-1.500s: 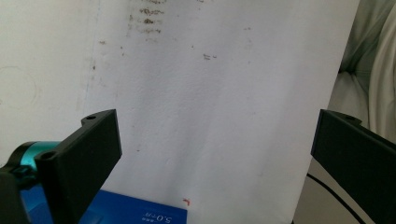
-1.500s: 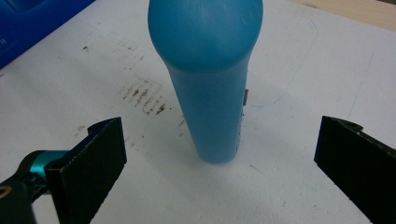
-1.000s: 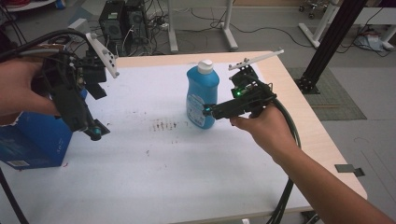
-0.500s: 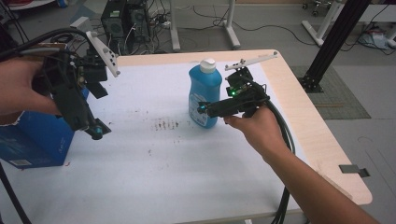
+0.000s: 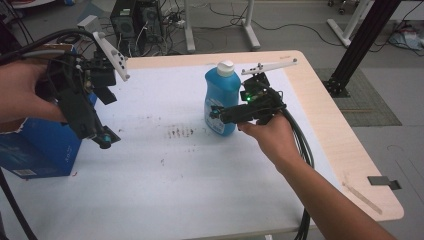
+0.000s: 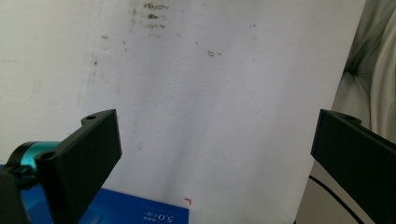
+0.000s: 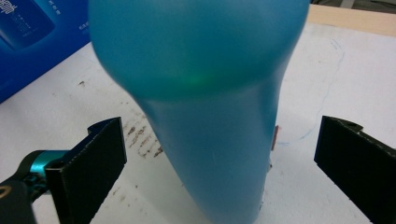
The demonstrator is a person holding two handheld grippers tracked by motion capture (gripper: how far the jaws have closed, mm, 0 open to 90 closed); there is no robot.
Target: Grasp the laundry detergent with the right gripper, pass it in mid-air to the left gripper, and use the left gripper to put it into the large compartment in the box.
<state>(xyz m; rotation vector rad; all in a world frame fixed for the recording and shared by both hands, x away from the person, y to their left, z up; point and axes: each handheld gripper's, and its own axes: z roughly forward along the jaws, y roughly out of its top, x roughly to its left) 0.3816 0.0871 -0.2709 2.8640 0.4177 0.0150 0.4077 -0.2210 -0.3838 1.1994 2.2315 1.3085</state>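
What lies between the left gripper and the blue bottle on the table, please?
In the high view, just bare white table cover with dark smudges separates the left gripper from the blue bottle.

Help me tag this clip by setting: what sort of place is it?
Probably a lab or workshop. A computer tower and loose cables sit on the floor behind the paper-covered table, beside a black metal frame. The right gripper reaches a blue bottle.

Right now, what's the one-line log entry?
right gripper: open, fingers flank blue bottle | left gripper: open, raised over table | bottle: upright
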